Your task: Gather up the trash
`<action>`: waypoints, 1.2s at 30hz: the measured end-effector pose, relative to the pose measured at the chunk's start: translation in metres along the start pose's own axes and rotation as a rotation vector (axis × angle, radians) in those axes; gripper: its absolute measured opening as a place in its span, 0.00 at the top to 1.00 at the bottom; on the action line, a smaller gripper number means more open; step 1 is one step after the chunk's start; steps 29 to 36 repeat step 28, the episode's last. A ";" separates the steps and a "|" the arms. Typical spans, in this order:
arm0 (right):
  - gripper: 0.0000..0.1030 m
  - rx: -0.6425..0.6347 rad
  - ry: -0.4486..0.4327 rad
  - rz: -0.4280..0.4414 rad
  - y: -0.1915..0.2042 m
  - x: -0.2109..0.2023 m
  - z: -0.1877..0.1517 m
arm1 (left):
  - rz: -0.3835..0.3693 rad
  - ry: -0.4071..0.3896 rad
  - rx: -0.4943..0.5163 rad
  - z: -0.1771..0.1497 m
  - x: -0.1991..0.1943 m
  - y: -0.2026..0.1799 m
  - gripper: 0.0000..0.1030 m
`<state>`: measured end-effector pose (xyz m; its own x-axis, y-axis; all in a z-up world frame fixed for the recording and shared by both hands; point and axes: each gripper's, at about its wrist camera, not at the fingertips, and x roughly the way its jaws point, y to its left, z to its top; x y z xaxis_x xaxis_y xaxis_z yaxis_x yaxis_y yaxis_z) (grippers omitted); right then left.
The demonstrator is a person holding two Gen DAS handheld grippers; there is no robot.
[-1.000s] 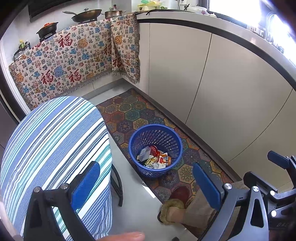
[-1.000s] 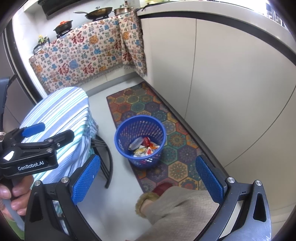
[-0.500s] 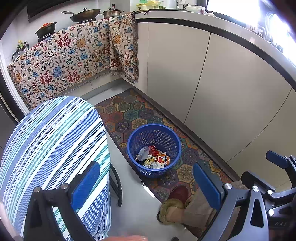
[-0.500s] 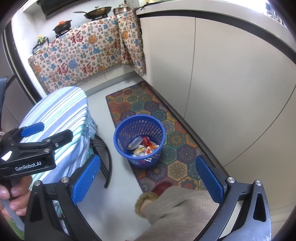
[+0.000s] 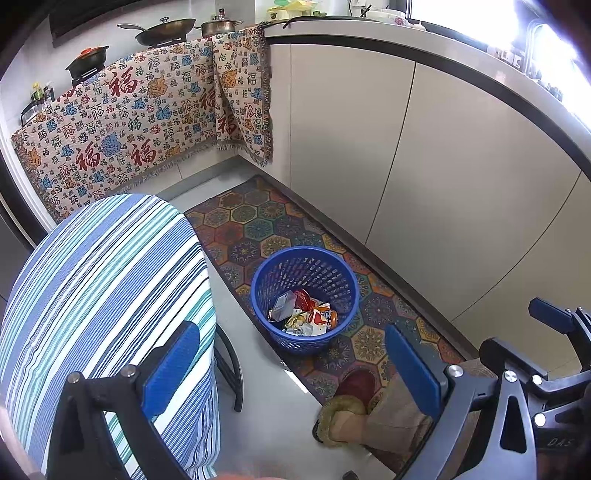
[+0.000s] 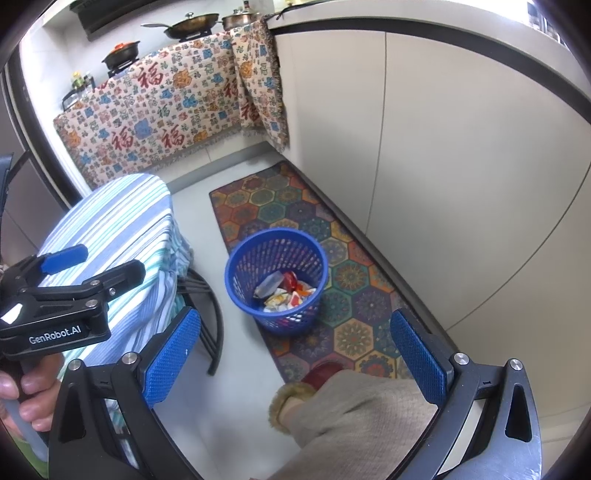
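Kitchen floor with patterned mat (image 5: 280, 236) along pale cabinets (image 5: 369, 147). Blue mesh basket (image 5: 306, 266) on the mat, holding crumpled wrappers (image 5: 306, 314) at its bottom. Striped-cloth table (image 5: 103, 280) just beside. Left gripper (image 5: 291, 365) and right gripper (image 6: 291, 354) both spread wide, holding nothing, high above the basket. Barely changed from half a second ago: basket sits slightly lower in frame.

Striped cloth (image 5: 103, 280) covers round table; hexagon-pattern mat (image 5: 258, 225) on floor beside cabinets (image 5: 424, 177); patterned drape (image 6: 159, 110) below pans (image 5: 162, 31)
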<state>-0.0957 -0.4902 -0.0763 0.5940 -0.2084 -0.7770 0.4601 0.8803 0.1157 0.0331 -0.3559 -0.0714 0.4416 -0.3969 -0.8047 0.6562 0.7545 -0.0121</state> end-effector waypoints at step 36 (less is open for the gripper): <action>0.00 0.019 0.020 -0.014 -0.006 0.009 -0.001 | -0.008 0.005 0.024 -0.009 0.007 -0.005 0.01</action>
